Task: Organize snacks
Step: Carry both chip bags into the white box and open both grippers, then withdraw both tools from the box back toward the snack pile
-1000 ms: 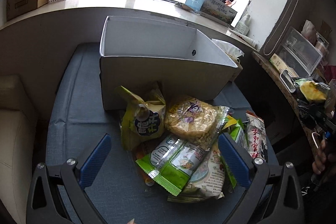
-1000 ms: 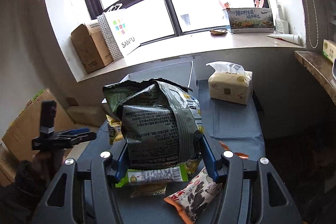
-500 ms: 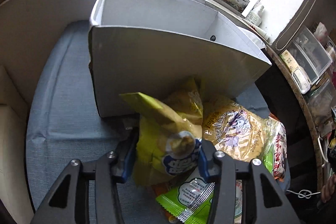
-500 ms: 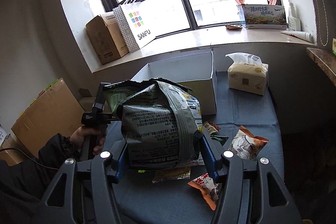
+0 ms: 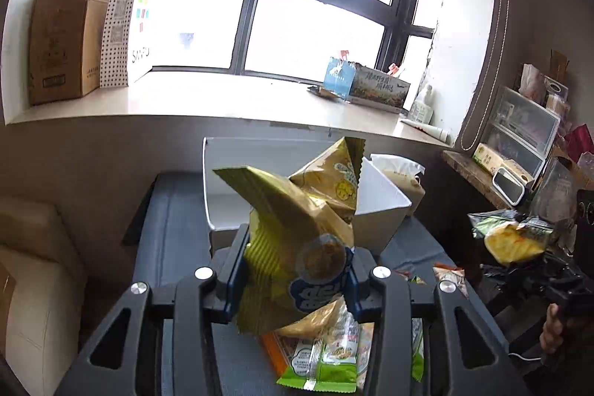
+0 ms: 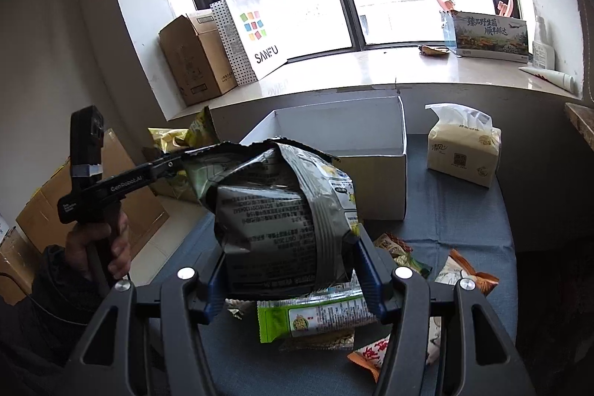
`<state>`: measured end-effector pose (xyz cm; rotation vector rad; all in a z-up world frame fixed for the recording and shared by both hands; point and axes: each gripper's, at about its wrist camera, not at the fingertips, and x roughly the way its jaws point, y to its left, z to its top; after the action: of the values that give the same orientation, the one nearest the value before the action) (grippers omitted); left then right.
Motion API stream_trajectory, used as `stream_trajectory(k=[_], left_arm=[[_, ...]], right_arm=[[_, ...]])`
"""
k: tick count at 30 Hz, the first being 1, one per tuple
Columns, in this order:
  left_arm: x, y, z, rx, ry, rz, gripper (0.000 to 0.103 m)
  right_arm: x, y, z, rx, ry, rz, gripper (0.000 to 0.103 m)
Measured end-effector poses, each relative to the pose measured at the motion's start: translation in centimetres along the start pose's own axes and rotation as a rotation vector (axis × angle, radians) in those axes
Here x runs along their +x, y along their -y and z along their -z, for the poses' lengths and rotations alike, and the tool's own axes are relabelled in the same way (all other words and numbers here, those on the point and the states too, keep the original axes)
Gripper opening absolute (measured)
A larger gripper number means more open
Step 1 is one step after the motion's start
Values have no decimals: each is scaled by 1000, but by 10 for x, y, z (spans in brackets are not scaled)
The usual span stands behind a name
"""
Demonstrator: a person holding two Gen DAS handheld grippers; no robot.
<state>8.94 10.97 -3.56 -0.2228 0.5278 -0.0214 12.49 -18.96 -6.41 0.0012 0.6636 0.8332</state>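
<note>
Currently the left gripper (image 5: 293,275) clamps its fingers on a yellow snack bag (image 5: 297,244) and the right gripper (image 6: 287,270) on a grey snack bag (image 6: 282,206), both raised above the tabletop (image 6: 456,210) before the white box (image 6: 371,180).

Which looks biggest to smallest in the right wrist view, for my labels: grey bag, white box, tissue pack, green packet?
1. Grey bag, though inflated by sitting close in the right claw.
2. White box.
3-4. Green packet and tissue pack look alike; unranked.
</note>
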Motion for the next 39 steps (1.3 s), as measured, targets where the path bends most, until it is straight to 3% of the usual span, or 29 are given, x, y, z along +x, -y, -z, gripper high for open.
stream_trajectory(k=[3, 8, 14, 16, 17, 18, 19, 27, 31, 34, 36, 39], left_arm=[[11, 2, -34, 27, 30, -23, 47], [70, -9, -79, -5, -34, -82, 47], [150, -21, -83, -47, -165, -162, 48], [163, -24, -80, -60, -195, -191, 54], [167, -27, -80, -68, -199, -206, 60], [168, -30, -79, -77, -201, -212, 85], [168, -33, -78, -86, -195, -207, 103], [161, -48, -74, -130, -186, -199, 103], [144, -42, -72, -104, -120, -226, 103], [121, -35, -70, -110, -25, -182, 103], [113, -28, -69, -91, -67, -157, 103], [95, -15, -66, -39, -77, -132, 103]], right_arm=[[26, 6, -34, -19, -2, 15, 63], [96, 41, -96, 4, -51, 67, 63], [174, 83, -132, 24, -153, 146, 63], [189, 93, -137, 60, -188, 150, 66], [194, 97, -139, 75, -198, 148, 75], [196, 101, -140, 88, -193, 145, 95], [195, 104, -141, 105, -168, 142, 101], [180, 114, -140, 188, -40, 70, 103], [170, 101, -139, 104, -6, 109, 103], [155, 88, -136, 62, 47, 104, 103], [142, 78, -134, 25, 76, 131, 103], [126, 64, -131, -16, 43, 133, 103]])
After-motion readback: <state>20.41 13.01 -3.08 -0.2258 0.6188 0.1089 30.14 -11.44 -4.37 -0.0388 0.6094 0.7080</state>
